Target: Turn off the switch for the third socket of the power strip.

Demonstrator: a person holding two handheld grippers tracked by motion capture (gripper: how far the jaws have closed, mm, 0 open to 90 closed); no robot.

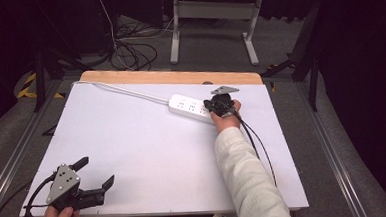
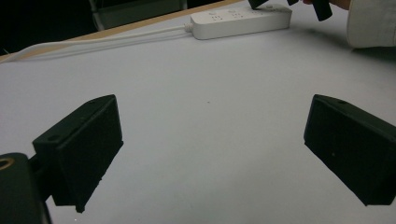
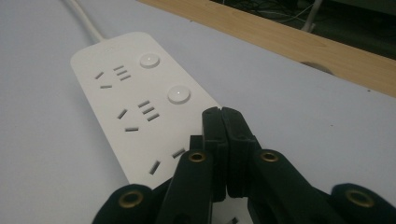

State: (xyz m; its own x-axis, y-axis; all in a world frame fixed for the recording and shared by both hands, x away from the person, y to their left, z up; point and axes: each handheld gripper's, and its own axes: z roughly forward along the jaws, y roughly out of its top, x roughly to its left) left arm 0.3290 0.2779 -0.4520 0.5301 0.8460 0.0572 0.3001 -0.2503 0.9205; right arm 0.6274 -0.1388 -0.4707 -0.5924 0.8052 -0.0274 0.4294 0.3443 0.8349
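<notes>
High view: at the near left corner of the white table (image 1: 148, 156), the left gripper (image 1: 95, 174) rests with jaws spread wide, nothing between them. Farther back on the right, the right gripper (image 1: 217, 106), jaws pressed together, sits over the near end of the white power strip (image 1: 188, 106).

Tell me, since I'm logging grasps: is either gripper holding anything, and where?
Nothing held: right gripper shut empty over the power strip; left gripper open.

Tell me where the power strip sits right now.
In the high view the white power strip lies at the table's far right, near the wooden edge, with the shut right tongs over its near end.
</notes>
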